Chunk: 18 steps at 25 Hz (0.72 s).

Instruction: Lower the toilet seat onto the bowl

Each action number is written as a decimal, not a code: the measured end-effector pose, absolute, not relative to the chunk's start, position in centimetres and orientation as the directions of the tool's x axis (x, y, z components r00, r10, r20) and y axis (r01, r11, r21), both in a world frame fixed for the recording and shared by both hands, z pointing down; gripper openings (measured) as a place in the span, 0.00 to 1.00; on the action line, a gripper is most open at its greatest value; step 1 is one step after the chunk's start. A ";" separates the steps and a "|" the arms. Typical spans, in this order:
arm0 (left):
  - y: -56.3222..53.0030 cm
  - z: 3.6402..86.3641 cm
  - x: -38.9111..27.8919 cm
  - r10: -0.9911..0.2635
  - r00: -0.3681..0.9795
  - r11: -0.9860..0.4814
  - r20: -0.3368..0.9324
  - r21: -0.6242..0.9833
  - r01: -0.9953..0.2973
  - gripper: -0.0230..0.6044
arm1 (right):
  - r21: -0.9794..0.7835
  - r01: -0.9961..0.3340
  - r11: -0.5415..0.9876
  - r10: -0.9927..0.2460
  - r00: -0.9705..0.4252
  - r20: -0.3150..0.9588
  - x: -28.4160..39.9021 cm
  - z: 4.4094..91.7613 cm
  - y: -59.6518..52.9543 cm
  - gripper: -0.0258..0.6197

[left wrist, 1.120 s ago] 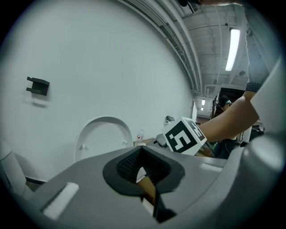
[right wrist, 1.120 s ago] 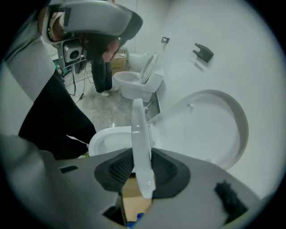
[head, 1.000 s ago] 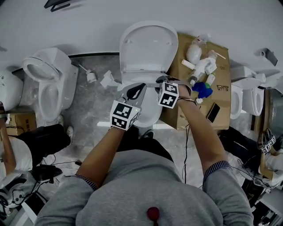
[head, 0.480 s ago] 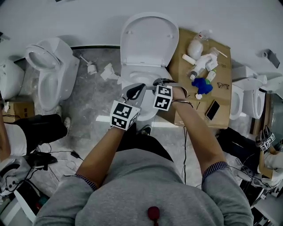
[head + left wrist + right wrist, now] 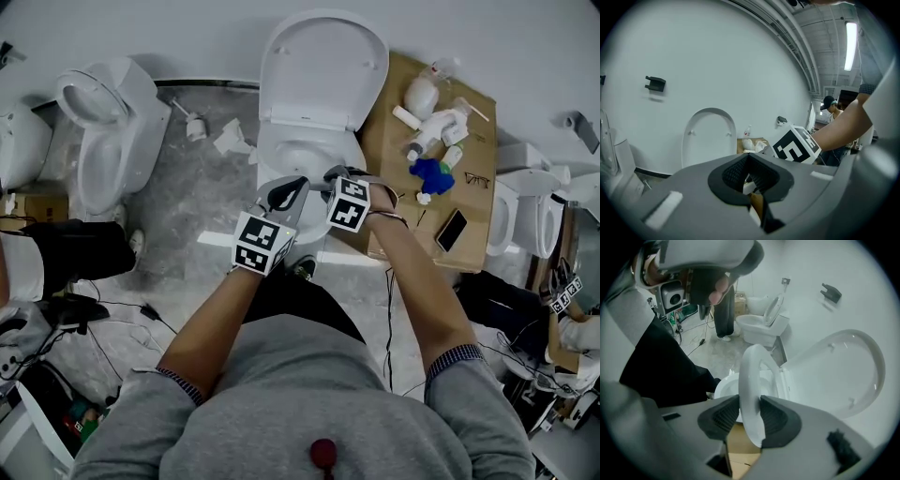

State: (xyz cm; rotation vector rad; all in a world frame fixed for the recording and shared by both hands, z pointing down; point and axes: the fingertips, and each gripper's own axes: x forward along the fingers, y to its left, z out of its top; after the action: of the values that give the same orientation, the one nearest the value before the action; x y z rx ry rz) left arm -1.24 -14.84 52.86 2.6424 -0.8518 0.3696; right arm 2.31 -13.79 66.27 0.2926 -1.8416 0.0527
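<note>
The white toilet seat [image 5: 750, 380] stands tilted between the raised lid [image 5: 323, 66] and the bowl [image 5: 300, 159]. My right gripper [image 5: 330, 176] points steeply down, and the seat's front rim runs between its two dark pads [image 5: 776, 418]. The jaws have just been opening, but both pads still lie against the rim. In the right gripper view the gripper [image 5: 750, 416] is over the bowl [image 5: 724, 385], with the lid [image 5: 839, 371] to the right. My left gripper [image 5: 286, 194] hovers just left of it, shut and holding nothing. In its own view it [image 5: 749, 180] faces the lid [image 5: 708, 136].
A second toilet [image 5: 103, 141] stands to the left, and another [image 5: 525, 211] at the right edge. A cardboard box [image 5: 389, 159] right of the bowl carries bottles, a blue thing and a phone [image 5: 452, 234]. Scraps [image 5: 230, 141] and cables lie on the floor.
Both hands have drawn a little away from the raised lid, toward me and lower. The seat has come along between the right gripper's jaws.
</note>
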 end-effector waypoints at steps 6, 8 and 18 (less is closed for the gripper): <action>-13.3 54.4 -1.2 -0.524 0.775 -0.752 0.353 0.236 -0.616 0.05 | 0.111 -0.210 0.971 -0.168 -0.274 0.947 2.0 67.2 -12.0 0.27; -12.6 55.1 -1.6 -0.522 0.770 -0.746 0.368 0.240 -0.621 0.05 | 0.108 -0.209 0.972 -0.164 -0.274 0.948 1.8 67.9 -11.3 0.27; -9.4 59.3 -2.6 -0.511 0.755 -0.727 0.411 0.262 -0.634 0.05 | 0.071 -0.207 0.976 -0.133 -0.303 0.944 1.2 71.4 -7.8 0.29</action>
State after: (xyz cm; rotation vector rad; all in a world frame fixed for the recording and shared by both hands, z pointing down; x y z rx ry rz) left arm -2.64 -9.40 59.32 2.5648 -0.8750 0.4396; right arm 1.18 -7.79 71.43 0.2462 -1.8848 0.0738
